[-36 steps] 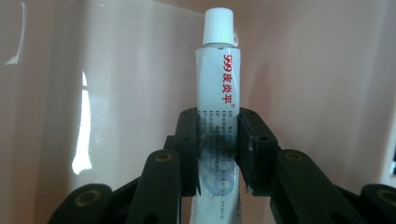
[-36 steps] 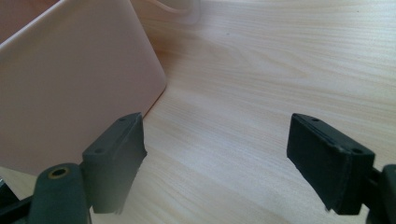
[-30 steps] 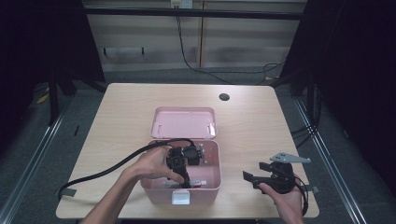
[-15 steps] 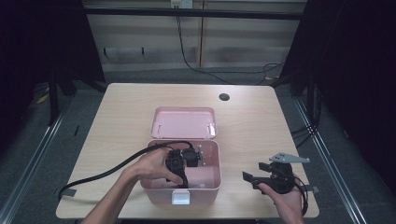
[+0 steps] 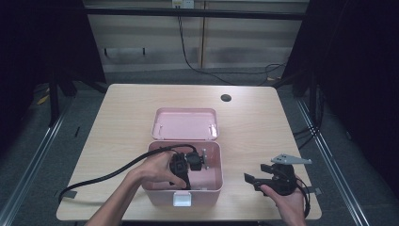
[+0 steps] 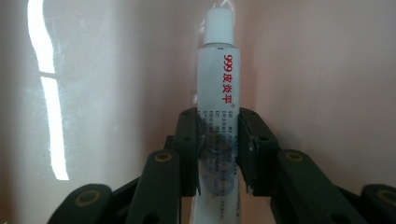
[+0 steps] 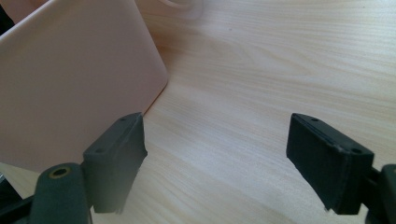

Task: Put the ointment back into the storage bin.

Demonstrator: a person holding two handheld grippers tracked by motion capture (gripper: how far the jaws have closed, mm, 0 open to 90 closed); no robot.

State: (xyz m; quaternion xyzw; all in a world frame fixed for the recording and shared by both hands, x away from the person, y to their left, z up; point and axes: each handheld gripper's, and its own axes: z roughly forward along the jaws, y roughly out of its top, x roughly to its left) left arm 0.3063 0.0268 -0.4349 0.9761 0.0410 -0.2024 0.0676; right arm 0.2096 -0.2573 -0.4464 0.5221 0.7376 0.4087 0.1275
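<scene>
A pink box (image 5: 214, 181) stands open near the table's front edge, with its lid (image 5: 187, 123) laid back behind it. My left gripper (image 5: 184, 178) reaches down into the box, a hand around its body. In the left gripper view its jaws (image 6: 218, 149) are shut on a white tube (image 6: 218, 88) with red "999" print and a ribbed white cap, held against the pink inner wall. My right gripper (image 5: 256, 175) rests in a hand on the table to the right of the box. Its jaws (image 7: 215, 154) stand open with bare wood between them, beside the box's outer wall (image 7: 70, 79).
A black cable (image 5: 108, 174) trails from the left gripper across the table's left front. The box has a white latch (image 5: 182, 199) on its front. A round dark hole (image 5: 226, 98) lies at the table's far right. Bare wood (image 5: 127, 108) surrounds the box.
The left gripper has shifted a little inside the box, still shut on the tube. The right gripper has kept still.
</scene>
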